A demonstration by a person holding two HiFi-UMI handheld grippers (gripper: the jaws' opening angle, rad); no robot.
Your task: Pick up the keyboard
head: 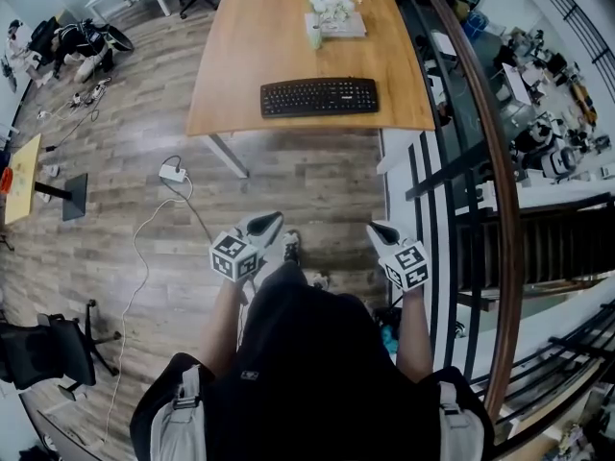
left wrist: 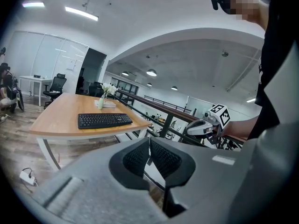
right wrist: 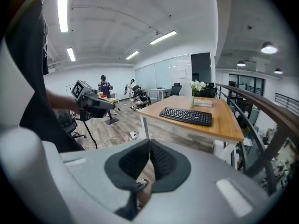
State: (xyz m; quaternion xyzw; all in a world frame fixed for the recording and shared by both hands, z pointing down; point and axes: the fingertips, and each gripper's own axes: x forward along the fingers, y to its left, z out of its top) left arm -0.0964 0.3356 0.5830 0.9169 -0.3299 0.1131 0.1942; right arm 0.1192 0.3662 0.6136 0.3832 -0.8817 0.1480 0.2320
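Note:
A black keyboard (head: 319,96) lies near the front edge of a wooden table (head: 240,75), well ahead of both grippers. It also shows in the left gripper view as the keyboard (left wrist: 103,120) and in the right gripper view as the keyboard (right wrist: 186,116). My left gripper (head: 268,225) and right gripper (head: 381,230) hang over the floor in front of the person, short of the table. Both are shut with nothing between the pads. The left gripper (left wrist: 149,141) points toward the table's right corner; the right gripper (right wrist: 149,143) points at the table's near edge.
On the table's far side stand a small vase of white flowers (head: 330,10) and a book (head: 346,25). A railing with a wooden handrail (head: 485,133) runs along the right. A power strip (head: 173,173) and cable lie on the floor at left. Office chairs (head: 48,349) stand around.

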